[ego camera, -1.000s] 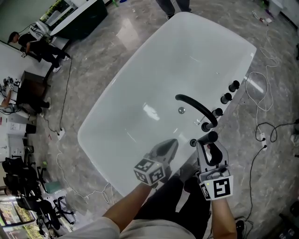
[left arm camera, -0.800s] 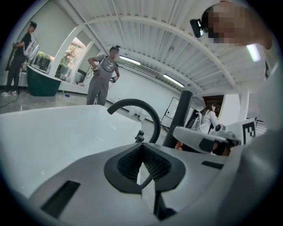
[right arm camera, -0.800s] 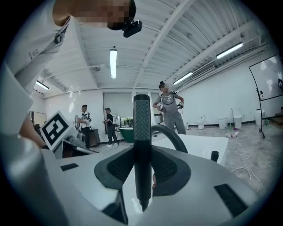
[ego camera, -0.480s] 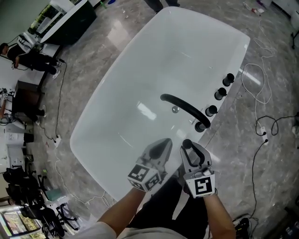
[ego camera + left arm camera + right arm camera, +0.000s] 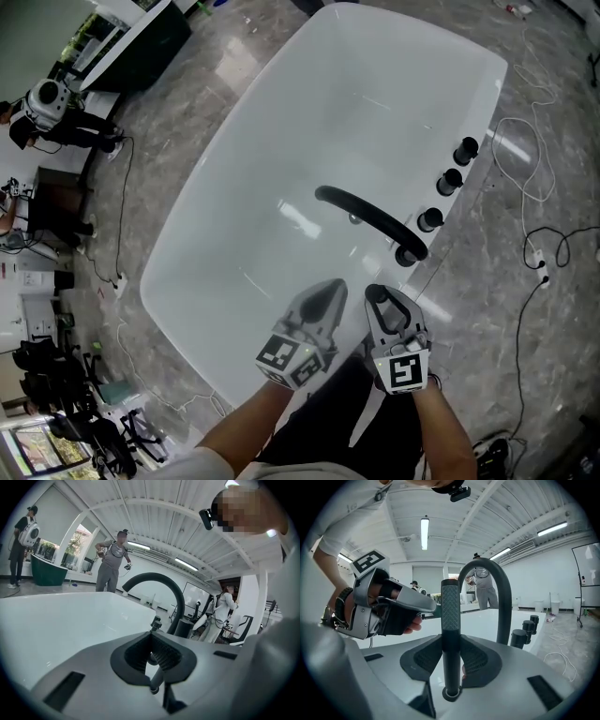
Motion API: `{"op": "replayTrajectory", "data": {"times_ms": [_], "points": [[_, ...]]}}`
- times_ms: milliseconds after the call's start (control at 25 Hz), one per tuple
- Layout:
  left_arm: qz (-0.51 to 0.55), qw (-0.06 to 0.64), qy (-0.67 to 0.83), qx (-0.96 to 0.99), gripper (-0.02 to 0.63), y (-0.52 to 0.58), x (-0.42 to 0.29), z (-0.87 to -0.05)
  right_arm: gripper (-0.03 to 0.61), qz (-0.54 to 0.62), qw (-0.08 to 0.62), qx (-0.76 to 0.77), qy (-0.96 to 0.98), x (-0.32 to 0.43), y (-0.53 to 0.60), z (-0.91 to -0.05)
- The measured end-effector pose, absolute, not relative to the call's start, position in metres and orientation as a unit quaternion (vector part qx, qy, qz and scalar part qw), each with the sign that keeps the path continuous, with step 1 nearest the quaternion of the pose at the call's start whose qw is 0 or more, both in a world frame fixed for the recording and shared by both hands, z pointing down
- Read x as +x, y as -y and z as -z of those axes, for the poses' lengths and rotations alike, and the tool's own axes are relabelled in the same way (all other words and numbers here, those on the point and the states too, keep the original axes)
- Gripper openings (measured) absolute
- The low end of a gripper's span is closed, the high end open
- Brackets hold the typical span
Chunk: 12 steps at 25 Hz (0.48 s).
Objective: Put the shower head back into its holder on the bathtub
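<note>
Two grippers hung at the tub's (image 5: 281, 141) near rim. Right gripper (image 5: 387, 305) clamped the shower head (image 5: 450, 620), axis upright, holder likely straight below, near the spout (image 5: 366, 216). Left gripper (image 5: 323, 298) was pinched together, empty, just left.

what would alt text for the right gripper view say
The right tongs clamp a black stick-shaped shower head upright. Behind it stand an arched black faucet and three black knobs on the white bathtub, with the hand-held left tongs at the left.
</note>
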<state>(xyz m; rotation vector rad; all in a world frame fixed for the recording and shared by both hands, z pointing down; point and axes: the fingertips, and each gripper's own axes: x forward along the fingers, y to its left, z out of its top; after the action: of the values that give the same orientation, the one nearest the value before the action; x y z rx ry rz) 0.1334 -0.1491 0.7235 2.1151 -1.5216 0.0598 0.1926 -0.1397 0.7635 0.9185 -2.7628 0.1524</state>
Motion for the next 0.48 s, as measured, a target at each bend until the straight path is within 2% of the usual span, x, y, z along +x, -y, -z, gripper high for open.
{"op": "replayTrajectory", "data": {"times_ms": [480], "points": [[-0.043, 0.279, 0.561, 0.779, 0.005, 0.146, 0.141, -0.748, 0.129, -0.055, 0.124, 0.305, 0.943, 0.197, 0.131, -0.776]]}}
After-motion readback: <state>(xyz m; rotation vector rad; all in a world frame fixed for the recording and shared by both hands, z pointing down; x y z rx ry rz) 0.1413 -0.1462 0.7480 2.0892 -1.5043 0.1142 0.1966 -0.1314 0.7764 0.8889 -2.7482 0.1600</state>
